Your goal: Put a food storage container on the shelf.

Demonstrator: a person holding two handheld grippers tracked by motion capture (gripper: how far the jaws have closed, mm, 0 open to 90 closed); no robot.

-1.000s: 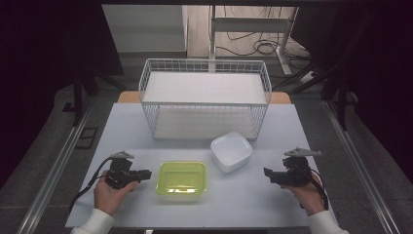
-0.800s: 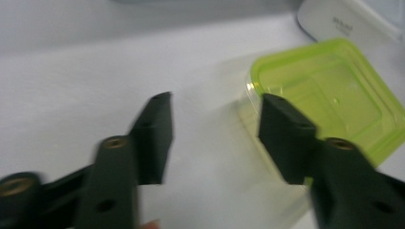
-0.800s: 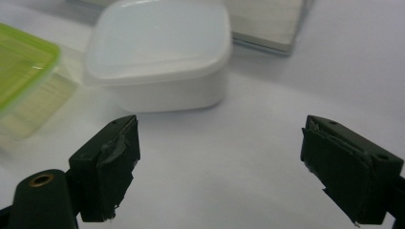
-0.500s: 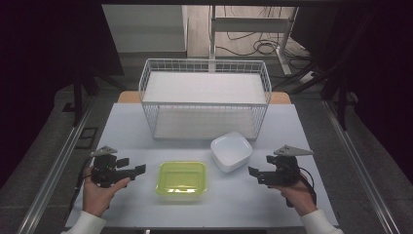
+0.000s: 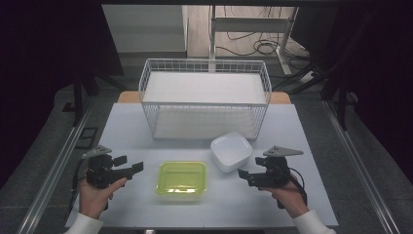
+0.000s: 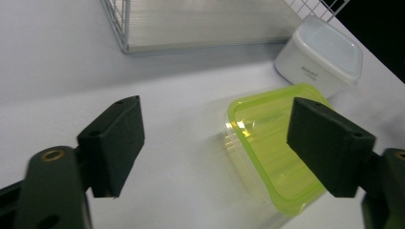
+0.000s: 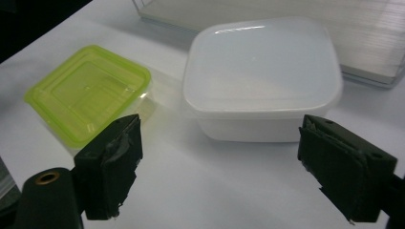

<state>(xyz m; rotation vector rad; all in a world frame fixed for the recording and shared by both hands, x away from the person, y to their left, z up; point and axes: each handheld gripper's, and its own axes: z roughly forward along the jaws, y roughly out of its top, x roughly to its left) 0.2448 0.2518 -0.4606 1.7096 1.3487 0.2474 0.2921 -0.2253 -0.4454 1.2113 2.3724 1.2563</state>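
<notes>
High view: left gripper (image 5: 129,168) and right gripper (image 5: 247,174), both released, flank green container (image 5: 182,180) on worktop (image 5: 311,146). Left gripper view: fingers (image 6: 114,138) have just been opening, nothing between; container lies right. Right gripper view: white container (image 7: 261,76) dead ahead, nearer.

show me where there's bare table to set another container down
Bare table lies left of the green container, toward the left gripper, and in front of the white container, beside the right gripper. It is tight between both containers and the wire basket.
</notes>
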